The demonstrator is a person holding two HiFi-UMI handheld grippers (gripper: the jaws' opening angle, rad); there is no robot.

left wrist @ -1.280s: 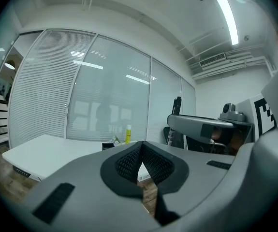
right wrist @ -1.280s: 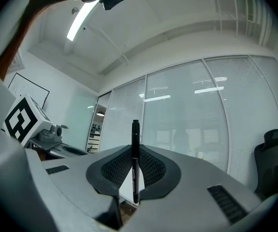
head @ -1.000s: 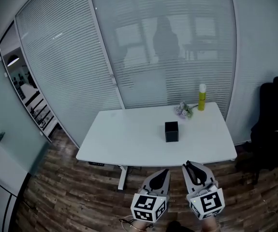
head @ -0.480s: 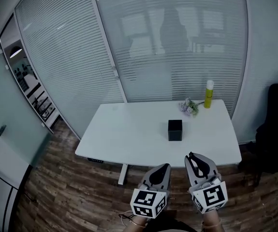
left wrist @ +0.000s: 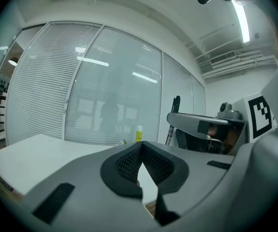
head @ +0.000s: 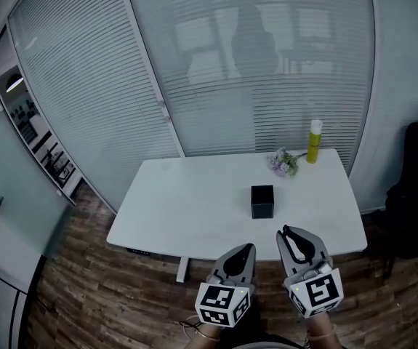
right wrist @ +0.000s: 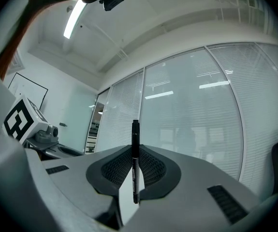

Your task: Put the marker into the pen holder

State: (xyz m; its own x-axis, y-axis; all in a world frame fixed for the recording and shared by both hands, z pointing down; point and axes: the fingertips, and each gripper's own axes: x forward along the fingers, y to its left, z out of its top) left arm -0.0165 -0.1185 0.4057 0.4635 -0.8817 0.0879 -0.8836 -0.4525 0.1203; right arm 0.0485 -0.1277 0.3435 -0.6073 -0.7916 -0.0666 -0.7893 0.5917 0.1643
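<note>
right gripper view: a slim black marker [right wrist: 135, 163] is seen clamped upright between the ribbed dark pads of the right gripper [right wrist: 135, 151]; it is not clearly made out in the head view.
left gripper view: the left gripper [left wrist: 141, 151] is closed tip to tip, with nothing gripped.
head view only: a black cube-shaped pen holder [head: 262, 201] is seen on the white table [head: 187, 209], well apart from the marker.
pen holder contents: cannot be told.
table far edge: yellow bottle [head: 314, 141], small flower bunch [head: 283, 162].
</note>
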